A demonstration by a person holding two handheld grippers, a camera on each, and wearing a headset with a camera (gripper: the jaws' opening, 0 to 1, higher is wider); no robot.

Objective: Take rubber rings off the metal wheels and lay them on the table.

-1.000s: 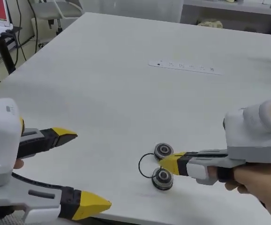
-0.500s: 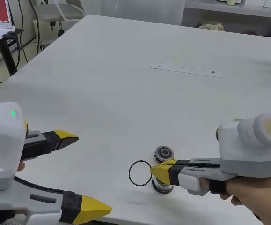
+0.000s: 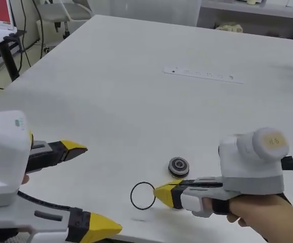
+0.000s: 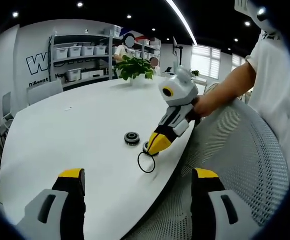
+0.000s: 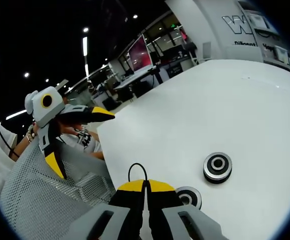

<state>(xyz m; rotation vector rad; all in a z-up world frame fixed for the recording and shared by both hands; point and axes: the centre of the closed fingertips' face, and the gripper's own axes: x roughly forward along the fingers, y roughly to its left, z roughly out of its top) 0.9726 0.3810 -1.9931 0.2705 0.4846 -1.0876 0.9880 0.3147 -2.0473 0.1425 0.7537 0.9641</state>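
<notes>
My right gripper (image 3: 161, 194) is shut on a thin black rubber ring (image 3: 142, 196), held just off the white table (image 3: 136, 101) near its front edge. In the right gripper view the ring (image 5: 137, 173) loops out from between the closed yellow tips. One metal wheel (image 3: 178, 165) lies flat just beyond the gripper. A second wheel (image 5: 189, 196) sits right beside the jaws, apart from the ring. My left gripper (image 3: 90, 186) stands open at the left with nothing between its jaws. In its own view the ring (image 4: 146, 163) hangs from the right gripper's tip (image 4: 158, 144).
A flat white strip (image 3: 202, 74) lies on the table farther back. The table's front edge runs just below the ring. A grey mesh chair (image 4: 235, 150) stands by that edge. Another chair (image 3: 60, 12) and a desk are beyond the far left corner.
My right gripper has drawn back toward the front edge and to the left, with the ring in it. The ring, earlier beside the two wheels, is now apart from them.
</notes>
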